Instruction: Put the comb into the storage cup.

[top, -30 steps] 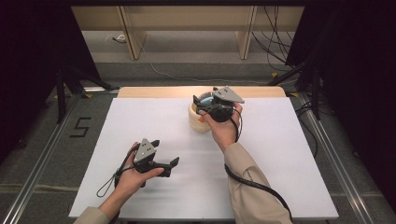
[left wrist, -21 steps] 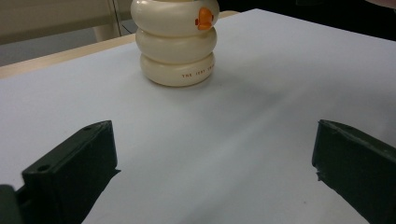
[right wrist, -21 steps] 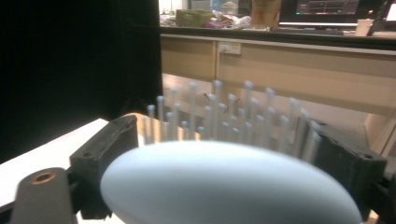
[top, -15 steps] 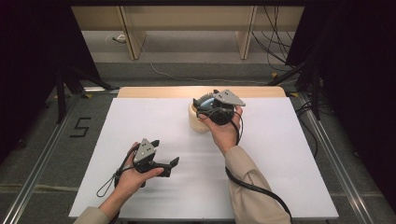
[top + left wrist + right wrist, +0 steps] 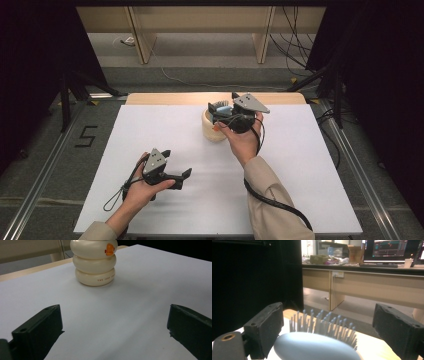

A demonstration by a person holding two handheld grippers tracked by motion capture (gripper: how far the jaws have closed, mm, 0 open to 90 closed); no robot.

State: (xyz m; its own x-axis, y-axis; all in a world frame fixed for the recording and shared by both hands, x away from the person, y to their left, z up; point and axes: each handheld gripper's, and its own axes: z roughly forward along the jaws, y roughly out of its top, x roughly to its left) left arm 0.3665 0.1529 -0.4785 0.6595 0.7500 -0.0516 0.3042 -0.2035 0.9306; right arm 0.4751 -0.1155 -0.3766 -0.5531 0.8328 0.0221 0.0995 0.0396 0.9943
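Observation:
A cream holder (image 5: 212, 131) of three stacked rings, with an orange mark (image 5: 109, 249), stands at the back middle of the white table (image 5: 300, 165). A grey-blue hairbrush (image 5: 222, 107) sticks up out of it. My right gripper (image 5: 216, 114) is held at the holder's top and is open. In the right gripper view the brush head (image 5: 317, 346), its bristles facing away, sits low between the two wide-apart jaws of the gripper (image 5: 329, 326). My left gripper (image 5: 177, 163) is open at the front left, low over the table, and holds nothing. Its jaws (image 5: 115, 322) point at the holder (image 5: 94, 265).
A wooden strip (image 5: 165, 98) runs along the table's far edge. Beyond it are desk legs and cables on the floor. Metal rails (image 5: 45, 165) flank the table on both sides. A desk with a monitor (image 5: 390, 251) stands far behind.
My right gripper has shifted slightly to the right above the holder. The left gripper has stayed where it was.

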